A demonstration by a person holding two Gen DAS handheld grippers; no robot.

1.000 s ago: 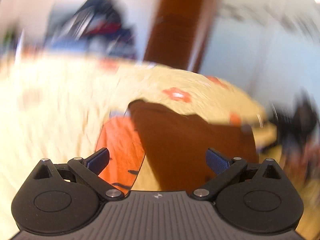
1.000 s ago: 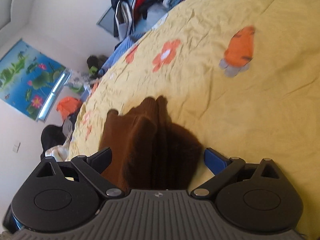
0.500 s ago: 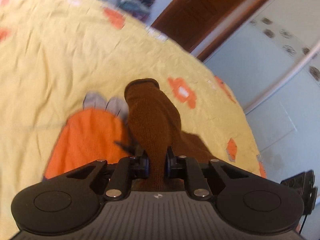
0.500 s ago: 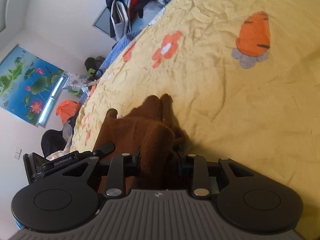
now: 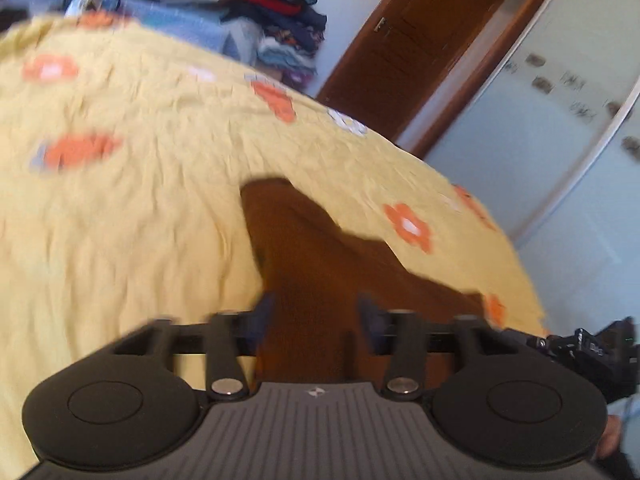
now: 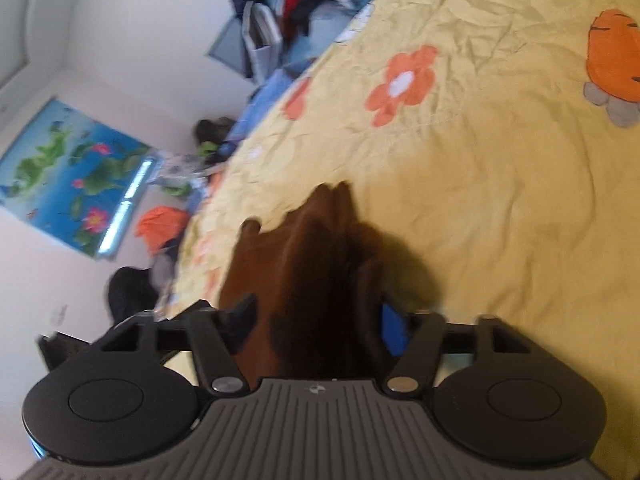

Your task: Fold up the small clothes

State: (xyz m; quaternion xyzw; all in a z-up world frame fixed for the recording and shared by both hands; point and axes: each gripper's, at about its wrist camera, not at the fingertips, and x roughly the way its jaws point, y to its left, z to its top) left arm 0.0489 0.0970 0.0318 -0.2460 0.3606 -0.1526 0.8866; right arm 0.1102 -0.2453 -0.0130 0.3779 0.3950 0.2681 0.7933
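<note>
Brown knitted cloth (image 5: 312,280) lies on the yellow bed (image 5: 140,220) between the fingers of the left claw (image 5: 316,320) and the right claw (image 6: 316,320), both partly open and not squeezing it.

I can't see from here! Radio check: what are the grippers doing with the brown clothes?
Left hand-held gripper part open, astride brown garment. Right hand-held gripper part open, same garment between fingers. Garment bunched on yellow bedspread. Nothing in the way.

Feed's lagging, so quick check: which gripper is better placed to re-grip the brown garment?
Left gripper, marginally: its fingers sit closer around the brown garment; the right gripper stands wider. Both are blurred.
</note>
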